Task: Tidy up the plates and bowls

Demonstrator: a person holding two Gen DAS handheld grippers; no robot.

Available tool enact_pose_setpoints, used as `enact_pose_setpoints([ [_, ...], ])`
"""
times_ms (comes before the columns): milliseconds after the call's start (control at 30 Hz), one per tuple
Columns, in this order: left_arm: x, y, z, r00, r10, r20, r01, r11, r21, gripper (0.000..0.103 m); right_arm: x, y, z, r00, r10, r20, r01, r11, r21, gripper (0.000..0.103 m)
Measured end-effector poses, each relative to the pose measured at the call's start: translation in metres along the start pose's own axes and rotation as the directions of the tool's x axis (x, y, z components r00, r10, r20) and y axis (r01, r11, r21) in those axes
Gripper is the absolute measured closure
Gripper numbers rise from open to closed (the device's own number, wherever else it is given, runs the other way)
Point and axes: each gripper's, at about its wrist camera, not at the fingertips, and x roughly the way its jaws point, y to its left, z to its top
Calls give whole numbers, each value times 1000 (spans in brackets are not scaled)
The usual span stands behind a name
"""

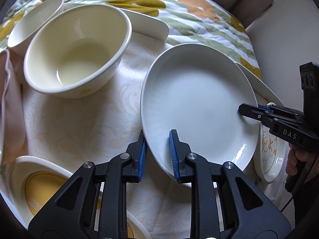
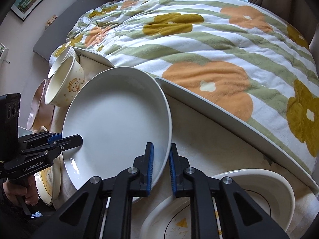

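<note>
A large plain white plate (image 1: 195, 103) is held tilted above the cream tablecloth. My left gripper (image 1: 157, 153) is shut on its near rim, one finger under and one on top. My right gripper (image 2: 161, 165) is shut on the opposite rim of the same plate (image 2: 117, 127). The right gripper also shows in the left wrist view (image 1: 257, 110), and the left gripper in the right wrist view (image 2: 65, 138). A cream bowl (image 1: 75, 49) stands to the left, with a smaller bowl (image 1: 33, 22) behind it.
A yellow-centred dish (image 1: 39, 183) lies at lower left, a pink dish (image 1: 8, 99) at far left. A plate with a cartoon print (image 1: 269, 151) lies under the right rim. White dishes (image 2: 249, 195) sit at lower right, a tray rim (image 2: 219, 109) against the flowered quilt (image 2: 209, 45).
</note>
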Motion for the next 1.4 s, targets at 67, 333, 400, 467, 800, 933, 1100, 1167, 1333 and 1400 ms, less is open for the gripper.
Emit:
enact_pose_setpoints([
  [67,-5,-2,-2,1000,2,16,-2,1000,3,85,-2,1,-3,1000,3,13,-3,1000,1,89],
  [333,-34,0,-17,996,-8,84,7,1000,7,85,-25,17,-15,996,1,93,0,1000,-5,89],
  [400,-48,0,-23,994,-14,112,13,1000,11,85,-36,25,-21,993,1,115,-1,1000,-7,89],
  [467,-63,2,-31,991,-18,136,16,1000,18,85,-47,36,-28,991,-5,132,7,1000,-12,89],
  [800,-146,33,-102,978,1,208,1,1000,-7,85,-87,118,-70,984,17,177,-5,998,-68,89],
  [933,-167,59,-123,980,12,201,-12,1000,-4,85,-83,149,-88,985,32,171,-24,999,-47,89],
  [1100,-173,92,-130,984,0,177,-4,1000,27,85,-69,181,-106,985,19,170,-24,999,27,89],
  [1167,-170,105,-133,987,-14,161,6,999,54,85,-61,193,-112,983,1,181,-13,998,62,89],
  [1333,-148,132,-128,994,-55,94,45,993,109,85,-39,211,-123,985,-67,160,42,987,154,89],
  [1400,-139,142,-126,995,-68,70,59,990,126,85,-29,214,-124,986,-83,148,54,980,190,89],
])
